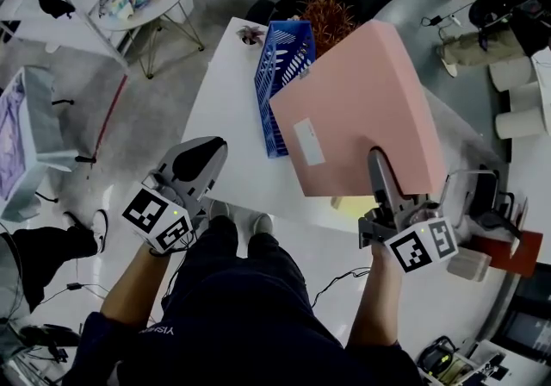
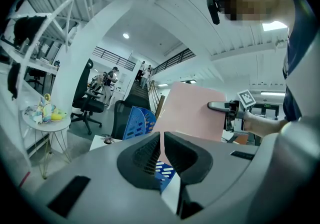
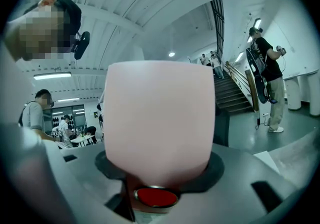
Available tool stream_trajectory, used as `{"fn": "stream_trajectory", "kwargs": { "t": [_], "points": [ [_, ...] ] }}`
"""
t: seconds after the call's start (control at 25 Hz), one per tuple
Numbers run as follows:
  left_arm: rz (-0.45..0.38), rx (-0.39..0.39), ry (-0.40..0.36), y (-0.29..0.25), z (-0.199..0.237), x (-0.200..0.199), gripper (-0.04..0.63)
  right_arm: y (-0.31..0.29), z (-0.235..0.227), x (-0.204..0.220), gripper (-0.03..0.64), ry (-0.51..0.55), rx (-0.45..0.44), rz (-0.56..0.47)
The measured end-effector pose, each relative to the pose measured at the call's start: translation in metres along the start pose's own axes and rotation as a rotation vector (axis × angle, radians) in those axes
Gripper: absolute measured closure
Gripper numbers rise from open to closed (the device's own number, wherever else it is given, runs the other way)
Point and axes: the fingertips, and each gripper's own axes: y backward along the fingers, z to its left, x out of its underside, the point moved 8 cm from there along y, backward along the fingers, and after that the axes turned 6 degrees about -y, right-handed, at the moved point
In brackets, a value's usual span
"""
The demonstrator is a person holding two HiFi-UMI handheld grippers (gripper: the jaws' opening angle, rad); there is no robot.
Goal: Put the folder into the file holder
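Right fingers (image 1: 380, 171) clamp the pink folder (image 1: 362, 100), which half hides the blue file holder (image 1: 280, 74); left fingers (image 2: 187, 154) closed, empty.

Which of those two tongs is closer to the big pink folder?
The right. The right tongs grip the pink folder by its near edge; the left tongs hang off to its left, apart from it, holding nothing.

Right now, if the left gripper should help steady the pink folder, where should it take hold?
Probably the labelled side of the pink folder, coming in from the left and straddling its thickness. That side faces the left gripper and is unobstructed, while the right gripper clamps the near edge, so the two grips would be well spread.
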Motion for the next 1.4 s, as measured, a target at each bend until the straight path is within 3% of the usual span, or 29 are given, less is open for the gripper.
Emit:
{"fn": "stream_trajectory", "kwargs": {
  "t": [0.64, 1.4],
  "points": [
    [-0.003, 0.041, -0.001, 0.006, 0.02, -0.005, 0.546, -0.005, 0.026, -0.004, 0.356, 0.061, 0.062, 0.001],
    [0.031, 0.024, 0.007, 0.022, 0.048, 0.005, 0.546, -0.059, 0.049, 0.004, 0.355, 0.154, 0.116, -0.057]
  ]
}}
